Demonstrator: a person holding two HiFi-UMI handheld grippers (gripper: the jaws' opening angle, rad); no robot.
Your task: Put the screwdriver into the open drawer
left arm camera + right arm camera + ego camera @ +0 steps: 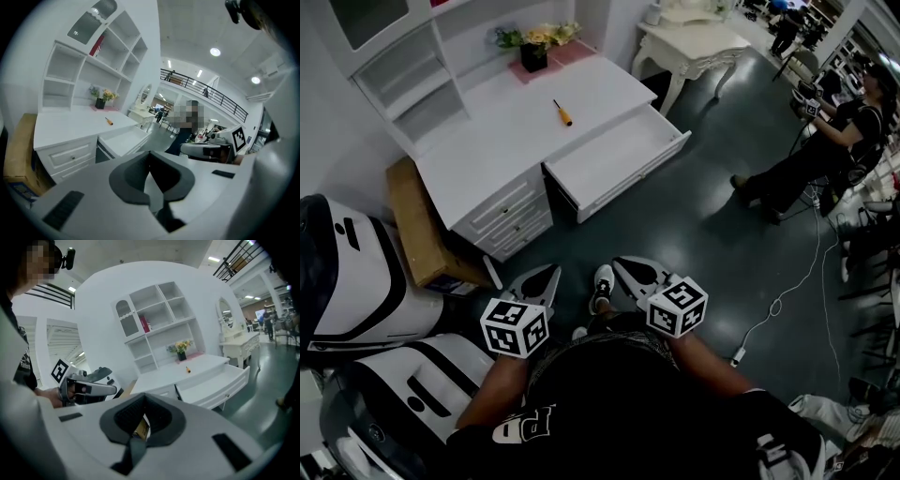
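Note:
The screwdriver, orange handle and dark shaft, lies on top of the white desk, just behind the open drawer. It also shows small in the left gripper view as the screwdriver, and in the right gripper view as the screwdriver. The drawer is pulled out and looks empty. My left gripper and right gripper are held side by side over the dark floor, well short of the desk. Both have their jaws together with nothing in them.
A cardboard box leans at the desk's left end, with white and black machines beside it. A flower pot stands at the desk's back. A white side table, a seated person and a floor cable are to the right.

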